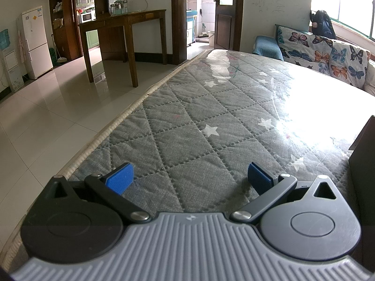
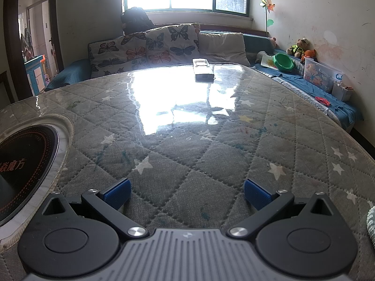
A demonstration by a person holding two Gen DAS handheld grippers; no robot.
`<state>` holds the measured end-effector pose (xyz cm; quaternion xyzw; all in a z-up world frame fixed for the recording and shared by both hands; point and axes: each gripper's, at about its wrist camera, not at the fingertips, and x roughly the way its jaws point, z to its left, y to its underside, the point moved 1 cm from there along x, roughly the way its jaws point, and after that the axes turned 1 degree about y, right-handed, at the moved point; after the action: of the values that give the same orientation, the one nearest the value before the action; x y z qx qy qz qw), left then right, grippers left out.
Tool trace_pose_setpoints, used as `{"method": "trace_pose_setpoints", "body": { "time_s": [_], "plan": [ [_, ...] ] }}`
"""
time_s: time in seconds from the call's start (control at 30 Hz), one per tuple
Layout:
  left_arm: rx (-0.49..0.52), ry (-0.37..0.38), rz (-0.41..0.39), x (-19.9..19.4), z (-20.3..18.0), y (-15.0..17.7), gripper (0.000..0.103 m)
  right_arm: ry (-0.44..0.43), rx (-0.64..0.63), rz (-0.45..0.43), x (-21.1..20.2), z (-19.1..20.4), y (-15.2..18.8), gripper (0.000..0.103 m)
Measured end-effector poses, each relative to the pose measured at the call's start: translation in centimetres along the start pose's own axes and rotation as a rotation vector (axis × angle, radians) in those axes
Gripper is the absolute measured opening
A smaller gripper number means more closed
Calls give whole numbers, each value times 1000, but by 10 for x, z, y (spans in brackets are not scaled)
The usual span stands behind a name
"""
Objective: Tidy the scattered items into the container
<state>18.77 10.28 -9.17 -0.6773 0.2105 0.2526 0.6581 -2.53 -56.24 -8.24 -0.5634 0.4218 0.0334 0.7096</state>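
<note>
My left gripper (image 1: 191,179) hangs open just above a grey quilted table cover (image 1: 199,121) with white stars; nothing lies between its blue pads. A dark brown box-like wall (image 1: 364,171) cuts in at the right edge of the left wrist view, close to the right finger. My right gripper (image 2: 187,193) is open too, low over the same cover (image 2: 187,140), holding nothing. Far across the table lies a grey remote control (image 2: 203,69). A pale ribbed object (image 2: 370,224) peeks in at the right edge beside the right gripper.
A round black induction hob (image 2: 25,164) is set into the table at the left. A sofa with butterfly cushions (image 2: 145,49) runs behind the table, with toys, a green bowl (image 2: 284,62) and a clear plastic bin (image 2: 322,75). Tiled floor (image 1: 46,117) and a wooden table (image 1: 124,30) lie left.
</note>
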Motion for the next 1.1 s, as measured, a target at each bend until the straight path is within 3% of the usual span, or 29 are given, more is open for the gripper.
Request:
{"method": "trace_pose_setpoints", "body": {
  "time_s": [0.7, 0.83, 1.1],
  "plan": [
    [0, 0, 0, 0, 0, 0, 103, 72, 81, -8, 1, -10, -2, 103],
    [0, 0, 0, 0, 0, 0, 103, 133, 145, -9, 3, -21, -4, 103],
    [0, 0, 0, 0, 0, 0, 103, 159, 145, -1, 9, -21, -5, 103]
  ]
}}
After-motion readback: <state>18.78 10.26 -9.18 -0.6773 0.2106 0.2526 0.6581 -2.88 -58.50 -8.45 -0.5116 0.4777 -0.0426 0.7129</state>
